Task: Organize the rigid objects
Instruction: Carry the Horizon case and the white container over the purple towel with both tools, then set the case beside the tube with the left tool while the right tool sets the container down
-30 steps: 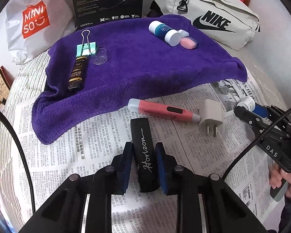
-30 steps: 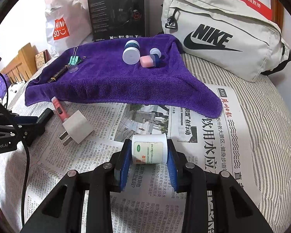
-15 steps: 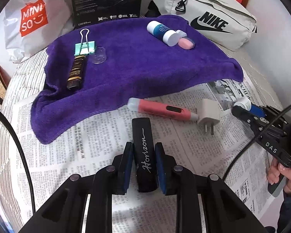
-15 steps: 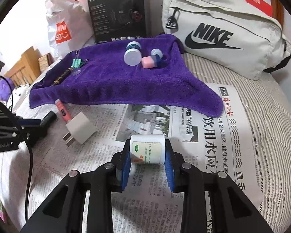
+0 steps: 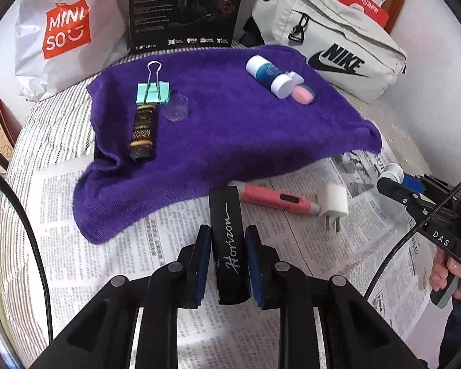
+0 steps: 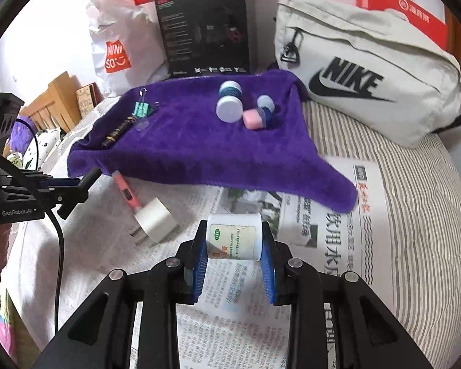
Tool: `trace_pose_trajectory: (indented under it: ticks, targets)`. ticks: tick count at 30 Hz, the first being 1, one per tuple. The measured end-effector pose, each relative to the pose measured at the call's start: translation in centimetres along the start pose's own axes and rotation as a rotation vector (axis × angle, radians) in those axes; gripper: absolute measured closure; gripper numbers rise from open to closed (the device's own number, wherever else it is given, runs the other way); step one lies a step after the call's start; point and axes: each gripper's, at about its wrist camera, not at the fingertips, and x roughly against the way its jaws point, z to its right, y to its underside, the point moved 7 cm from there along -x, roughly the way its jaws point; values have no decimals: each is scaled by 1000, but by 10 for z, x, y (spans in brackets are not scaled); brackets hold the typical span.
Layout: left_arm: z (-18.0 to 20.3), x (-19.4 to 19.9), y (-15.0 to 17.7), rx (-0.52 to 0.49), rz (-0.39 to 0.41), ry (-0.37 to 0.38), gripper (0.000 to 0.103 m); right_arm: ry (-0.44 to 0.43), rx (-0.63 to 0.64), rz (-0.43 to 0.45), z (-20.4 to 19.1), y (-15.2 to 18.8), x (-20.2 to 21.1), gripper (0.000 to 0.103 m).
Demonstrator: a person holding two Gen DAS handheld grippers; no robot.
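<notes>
The left gripper [image 5: 227,243] has its jaws pinching a flat black case lettered "Horizon" [image 5: 229,240], whose near end is hidden between the blue pads; whether it rests on the printed newspaper [image 5: 113,246] or hangs just above it cannot be told. The right gripper [image 6: 233,247] has its jaws pressed onto a small white cylindrical jar with a green-marked label [image 6: 233,236] — its underside is out of sight. Between the two lie a pink pen-shaped tool [image 5: 275,198] and a white plug adapter [image 5: 333,201], touching at the tool's tip; the tool's far end runs under the purple towel's [image 5: 230,135] hem. On the towel sit a teal binder clip [image 5: 153,92], a dark gold-banded tube [image 5: 143,132], a clear cap [image 5: 177,108] and a blue-and-white bottle [image 5: 269,75] — the towel's middle stays bare. The bed's striped cover [image 6: 421,190] edges the paper on the right.
</notes>
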Motion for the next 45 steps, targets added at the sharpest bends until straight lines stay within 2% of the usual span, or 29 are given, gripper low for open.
trace_pose_trajectory:
  ticks: [13, 21, 31, 35, 45]
  targets:
    - [-18, 16, -43, -10, 49, 6, 82, -35, 30, 47, -13, -46, 3, 72]
    - [-27, -2, -65, -1, 34, 47, 82, -18, 17, 59, -3, -77, -16, 72]
    - [-30, -25, -74, 10, 12, 87, 82, -20, 22, 48, 1, -86, -32, 72]
    - [-34, -38, -74, 14, -15, 78, 83, -17, 20, 31, 5, -88, -41, 72]
    - [-41, -47, -81, 12, -24, 86, 83, -10, 27, -9, 11, -90, -62, 72]
